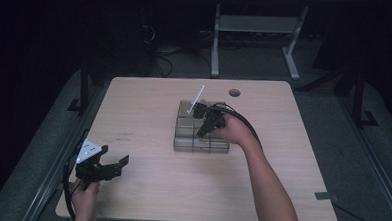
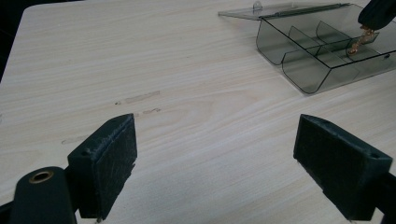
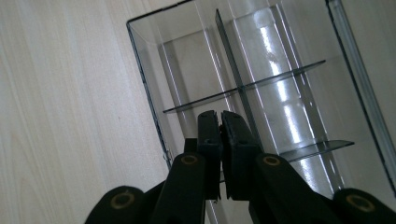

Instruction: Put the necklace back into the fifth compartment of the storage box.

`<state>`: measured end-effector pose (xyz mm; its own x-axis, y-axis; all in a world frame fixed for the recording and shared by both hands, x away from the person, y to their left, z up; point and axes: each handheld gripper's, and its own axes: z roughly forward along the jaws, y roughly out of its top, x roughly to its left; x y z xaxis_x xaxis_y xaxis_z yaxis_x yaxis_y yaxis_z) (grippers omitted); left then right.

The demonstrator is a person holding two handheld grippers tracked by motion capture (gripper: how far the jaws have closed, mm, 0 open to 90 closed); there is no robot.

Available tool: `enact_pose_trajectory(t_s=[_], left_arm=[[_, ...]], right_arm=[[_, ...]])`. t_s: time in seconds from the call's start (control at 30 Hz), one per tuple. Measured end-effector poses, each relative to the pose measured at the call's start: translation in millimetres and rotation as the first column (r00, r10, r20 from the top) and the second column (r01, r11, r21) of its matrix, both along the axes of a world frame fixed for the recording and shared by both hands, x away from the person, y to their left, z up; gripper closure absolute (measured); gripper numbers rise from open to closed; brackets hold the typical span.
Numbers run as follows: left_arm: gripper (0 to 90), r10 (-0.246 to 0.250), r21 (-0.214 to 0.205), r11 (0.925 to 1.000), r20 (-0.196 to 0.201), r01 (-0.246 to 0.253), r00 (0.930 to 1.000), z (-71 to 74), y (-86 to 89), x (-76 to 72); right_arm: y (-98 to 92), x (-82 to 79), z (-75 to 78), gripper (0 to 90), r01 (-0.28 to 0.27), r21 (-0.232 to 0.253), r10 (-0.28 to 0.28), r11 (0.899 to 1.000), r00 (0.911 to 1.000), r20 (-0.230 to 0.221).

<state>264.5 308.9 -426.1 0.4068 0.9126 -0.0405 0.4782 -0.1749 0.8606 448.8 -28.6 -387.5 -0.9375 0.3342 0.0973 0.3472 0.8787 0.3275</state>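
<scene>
At the near left corner of the wooden table (image 1: 149, 113), the left gripper (image 1: 112, 168) is held just above the bare surface in the person's left hand (image 1: 84, 192), its jaws spread wide with nothing between them. Toward the middle of the table, a clear smoke-tinted compartment box (image 1: 201, 136) is seen with its lid laid open at the far side and its dividers exposed. Over this box the right gripper (image 3: 219, 122) is held by the right hand (image 1: 238, 132), its jaws pressed together with no object visible between them, above a compartment near the box's long wall.
</scene>
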Motion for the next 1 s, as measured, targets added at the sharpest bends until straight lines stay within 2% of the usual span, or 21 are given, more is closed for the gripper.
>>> enact_pose_trajectory(t_s=[0.67, 1.0], left_arm=[[13.0, -0.001, -0.004, 1.0, 0.002, 0.001, 1.0, 0.0, -0.8, -0.4], [13.0, -0.002, -0.006, 1.0, 0.002, 0.002, 1.0, 0.2, -0.4, -0.5]], right_arm=[[3.5, 3.5, -24.7, 86.0, 0.02, -0.036, -0.021, 0.999, 0.9995, -0.024], [5.9, 5.6, -30.6, 86.0, 0.023, -0.047, -0.025, 0.999, 0.9992, -0.03]])
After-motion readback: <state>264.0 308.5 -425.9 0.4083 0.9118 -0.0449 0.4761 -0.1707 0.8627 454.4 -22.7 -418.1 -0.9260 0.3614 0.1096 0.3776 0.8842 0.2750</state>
